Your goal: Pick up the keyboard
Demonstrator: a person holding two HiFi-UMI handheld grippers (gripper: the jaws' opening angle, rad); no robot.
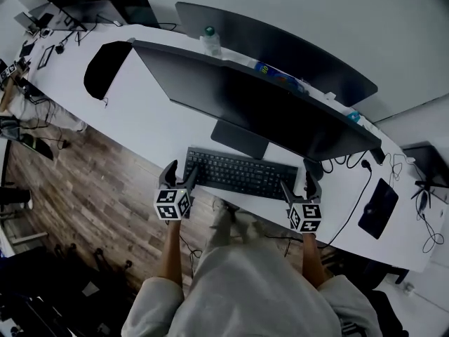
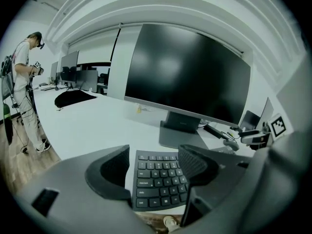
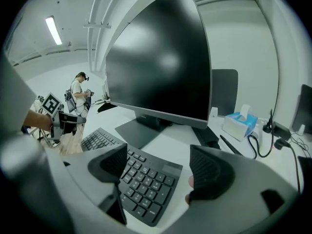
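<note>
A black keyboard [image 1: 238, 173] lies flat on the white desk [image 1: 147, 118], in front of the monitor stand. My left gripper [image 1: 179, 176] hovers at the keyboard's left end, jaws wide open. In the left gripper view the left keys [image 2: 158, 179] show between and below the two pads of the gripper [image 2: 156, 167], with no contact visible. My right gripper [image 1: 298, 184] stands open at the keyboard's right end. In the right gripper view the number-pad end [image 3: 141, 184] lies under the gap of that gripper [image 3: 158, 172], and its pads are off the keyboard.
A large dark monitor [image 1: 252, 104] on a flat stand [image 1: 240, 140] rises just behind the keyboard. A tissue box [image 3: 240, 123] and cables [image 3: 263, 140] sit to the right. Black pads [image 1: 106, 69] [image 1: 377, 208] lie at both sides. A person [image 2: 24, 91] stands far left.
</note>
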